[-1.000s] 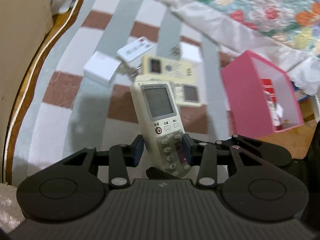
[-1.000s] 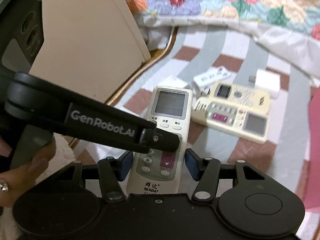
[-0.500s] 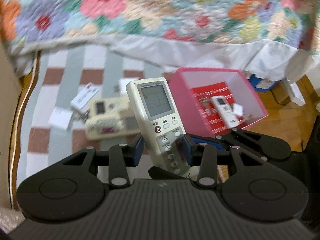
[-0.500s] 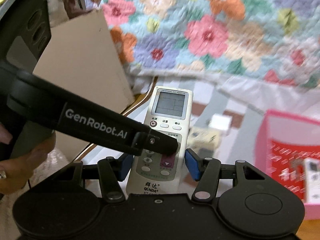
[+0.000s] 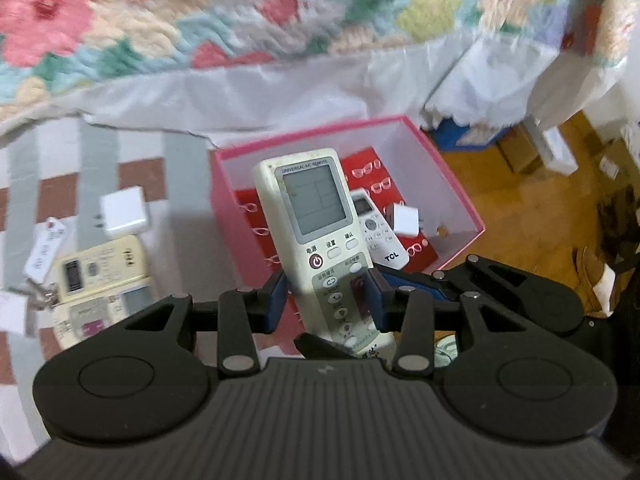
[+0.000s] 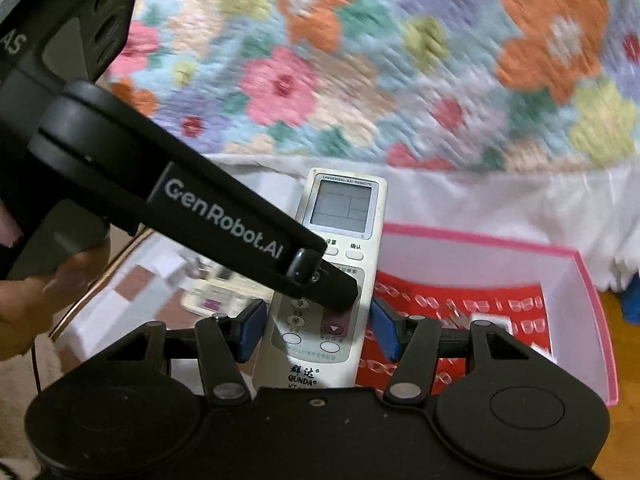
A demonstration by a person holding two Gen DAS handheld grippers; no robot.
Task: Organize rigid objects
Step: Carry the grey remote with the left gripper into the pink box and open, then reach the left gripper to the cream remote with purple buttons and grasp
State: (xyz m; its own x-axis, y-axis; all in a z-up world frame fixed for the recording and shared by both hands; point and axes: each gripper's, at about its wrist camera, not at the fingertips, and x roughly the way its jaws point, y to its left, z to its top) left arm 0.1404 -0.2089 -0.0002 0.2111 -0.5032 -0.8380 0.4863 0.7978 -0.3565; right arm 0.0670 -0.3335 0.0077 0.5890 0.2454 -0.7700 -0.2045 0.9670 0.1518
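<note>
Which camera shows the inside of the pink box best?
The left wrist view: the pink box lies open with its whole floor and a small remote visible. The right wrist view shows only its blurred right part.

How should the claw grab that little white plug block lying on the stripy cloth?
From above, pinching the white charger across its two smooth sides. It lies flat on the striped cloth, and its metal prongs poke out toward the view's left, so skip that end. First free the left claw or right claw from the white remote.
</note>
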